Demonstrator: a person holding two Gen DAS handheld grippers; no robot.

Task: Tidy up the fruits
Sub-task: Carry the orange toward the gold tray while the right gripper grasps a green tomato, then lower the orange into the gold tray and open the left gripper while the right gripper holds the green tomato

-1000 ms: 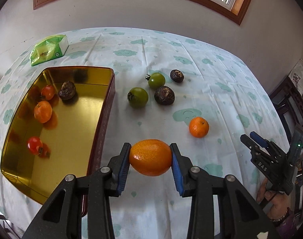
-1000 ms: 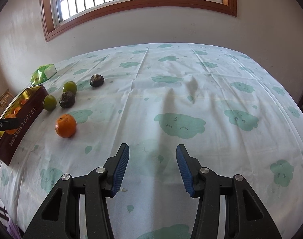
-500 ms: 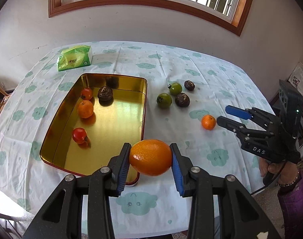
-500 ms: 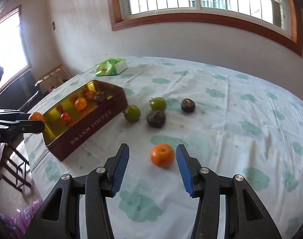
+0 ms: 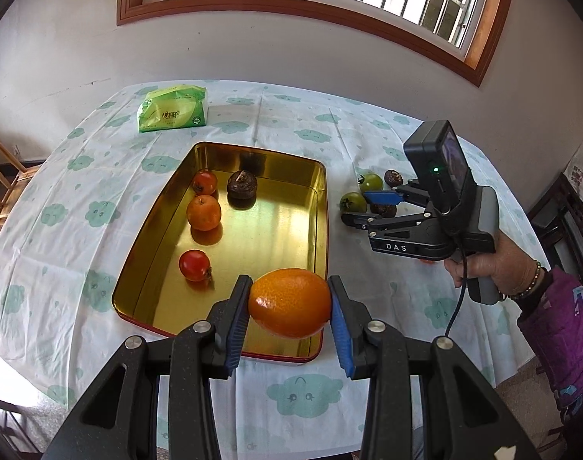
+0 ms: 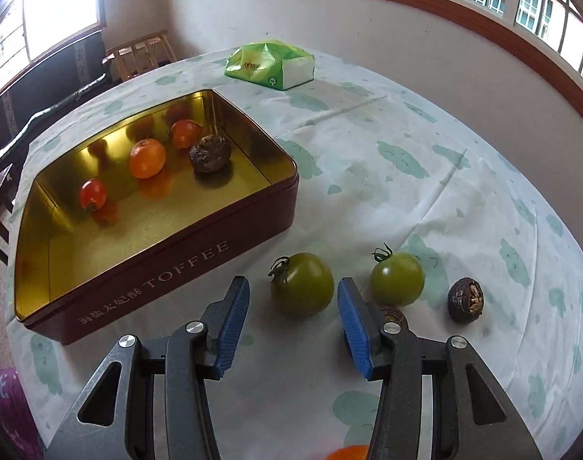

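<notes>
Under the window, the cloud-print desk (image 5: 99, 176) carries my gold tin (image 5: 322, 176). My left gripper (image 5: 289, 303) is clamped on the orange (image 5: 291, 303) above its near corner; I'd lower before releasing. My right gripper (image 6: 293, 299), jaws closing, straddles a green tomato (image 6: 302, 283) without touching.

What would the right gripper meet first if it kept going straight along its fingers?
Probably the nearer round green tomato, which lies on the cloth just ahead between the closing fingers of the right gripper; they do not touch it yet, though depth is uncertain.
</notes>
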